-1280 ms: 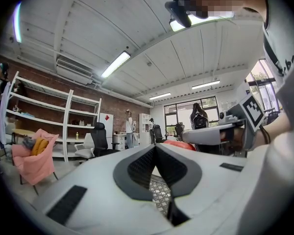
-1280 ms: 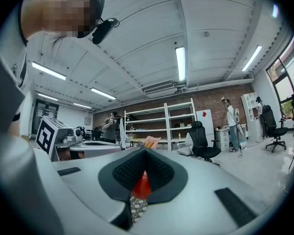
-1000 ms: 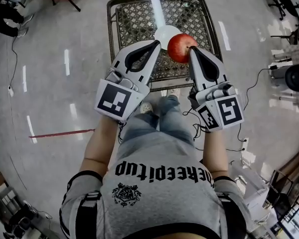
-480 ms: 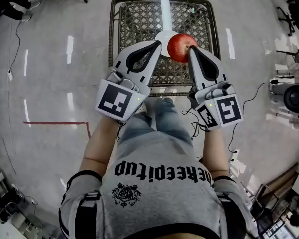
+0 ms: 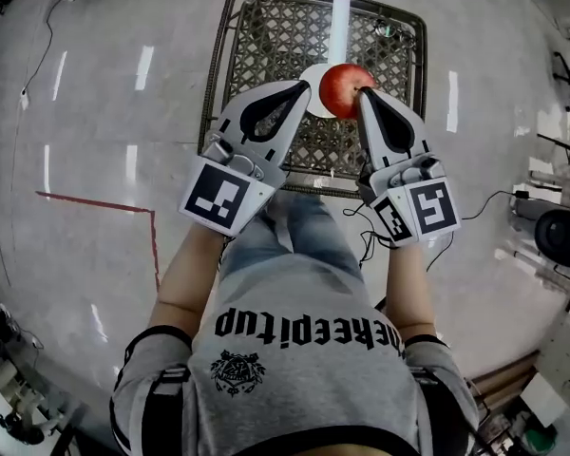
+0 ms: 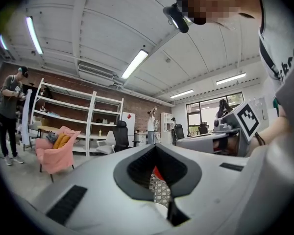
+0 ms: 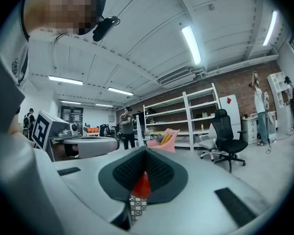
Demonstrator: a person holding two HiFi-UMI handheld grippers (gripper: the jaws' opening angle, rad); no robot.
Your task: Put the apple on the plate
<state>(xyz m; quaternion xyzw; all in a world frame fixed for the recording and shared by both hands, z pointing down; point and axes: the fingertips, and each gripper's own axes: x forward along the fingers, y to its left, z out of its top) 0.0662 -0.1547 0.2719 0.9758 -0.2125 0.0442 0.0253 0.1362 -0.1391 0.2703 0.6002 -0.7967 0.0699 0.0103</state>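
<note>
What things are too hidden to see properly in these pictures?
Plate: head view, mostly covered by the apple and the left gripper tip.
Apple's height over the plate: head view looks straight down, so touching or not cannot be told.
Apple in both gripper views: only a red sliver shows past the jaws.
Table front right corner: head view, under the right gripper.

Person: grey short-sleeved T-shirt (image 5: 304,373), black lettering and a crest printed on the chest. Black straps (image 5: 166,411) at both shoulders. Blue jeans (image 5: 287,234). Left gripper (image 5: 299,88) and right gripper (image 5: 363,95): pale grey shells, black inner pads, black-and-white marker cubes (image 5: 218,193).
</note>
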